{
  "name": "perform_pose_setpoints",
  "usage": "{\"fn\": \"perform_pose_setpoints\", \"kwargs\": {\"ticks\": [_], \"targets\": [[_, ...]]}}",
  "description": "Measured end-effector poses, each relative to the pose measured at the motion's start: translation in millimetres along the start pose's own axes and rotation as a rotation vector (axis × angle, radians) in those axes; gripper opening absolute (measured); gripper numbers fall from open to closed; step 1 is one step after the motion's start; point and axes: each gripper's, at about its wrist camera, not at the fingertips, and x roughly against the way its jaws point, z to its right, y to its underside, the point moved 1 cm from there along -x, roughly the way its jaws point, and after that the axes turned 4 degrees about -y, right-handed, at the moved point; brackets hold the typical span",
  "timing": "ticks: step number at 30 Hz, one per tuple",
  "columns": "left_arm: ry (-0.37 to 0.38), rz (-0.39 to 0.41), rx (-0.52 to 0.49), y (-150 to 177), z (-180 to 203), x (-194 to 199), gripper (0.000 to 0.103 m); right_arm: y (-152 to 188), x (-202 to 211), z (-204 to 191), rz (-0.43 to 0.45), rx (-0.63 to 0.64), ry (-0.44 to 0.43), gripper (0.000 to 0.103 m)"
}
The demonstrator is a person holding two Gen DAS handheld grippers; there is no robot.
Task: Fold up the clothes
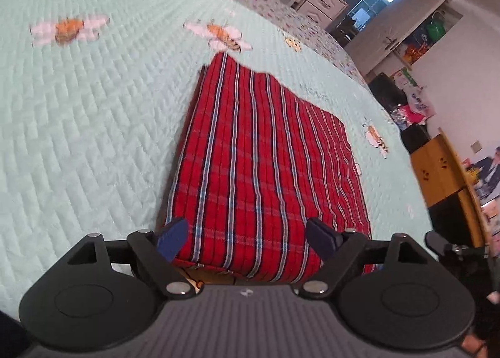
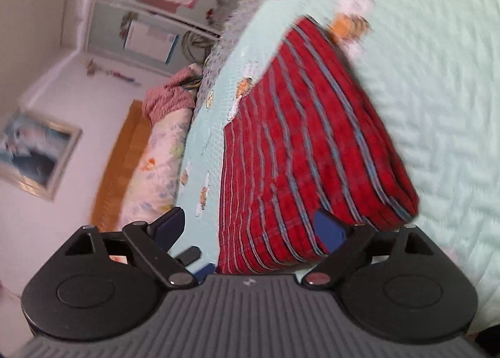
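Red plaid garment (image 1: 265, 164) here, crossed with pale blue, white and dark navy stripes, folded on a mint-green quilted bedspread (image 1: 87, 126) stitched in a herringbone pattern. Orange bees with white-pink wings (image 1: 67, 30) dot that quilt. The left gripper (image 1: 247, 241) is black with deep blue fingertips (image 1: 172, 239); the right gripper (image 2: 250, 230) is black with blue pads (image 2: 328, 230) too. A floral pillow (image 2: 156, 164), pastel on white, lies against an orange-brown wooden headboard (image 2: 115, 167). Yellow-brown cabinet (image 1: 437, 167) over by the white wall.

A folded red plaid garment (image 1: 265, 164) lies on the mint quilted bed (image 1: 87, 126).
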Motion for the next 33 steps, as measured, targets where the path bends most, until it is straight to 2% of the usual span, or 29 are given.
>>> {"fn": "perform_pose_setpoints", "kwargs": {"ticks": [4, 6, 9, 11, 16, 17, 18, 19, 33], "targets": [[-0.053, 0.030, -0.071, -5, 18, 13, 0.085, 0, 6, -54, 0.039, 0.297, 0.244, 0.098], [-0.043, 0.030, -0.080, -7, 23, 17, 0.086, 3, 11, -82, 0.091, 0.437, 0.322, 0.099], [-0.030, 0.027, -0.090, -10, 32, 24, 0.086, 4, 15, -107, 0.137, 0.534, 0.383, 0.103], [-0.033, 0.027, -0.097, -13, 38, 29, 0.087, 4, 14, -119, 0.127, 0.541, 0.407, 0.103], [-0.056, 0.063, -0.150, -18, 53, 45, 0.088, 5, 2, -128, 0.023, 0.463, 0.474, 0.103], [-0.062, 0.067, -0.159, -19, 56, 47, 0.092, 5, -1, -129, 0.003, 0.450, 0.491, 0.103], [-0.070, 0.065, -0.167, -20, 59, 48, 0.100, 6, -3, -130, -0.015, 0.440, 0.509, 0.103], [-0.078, 0.063, -0.174, -21, 62, 48, 0.103, 7, -5, -131, -0.033, 0.430, 0.527, 0.103], [-0.189, 0.051, -0.278, -28, 97, 51, 0.103, 19, -11, -137, -0.091, 0.448, 0.603, 0.103]]}}
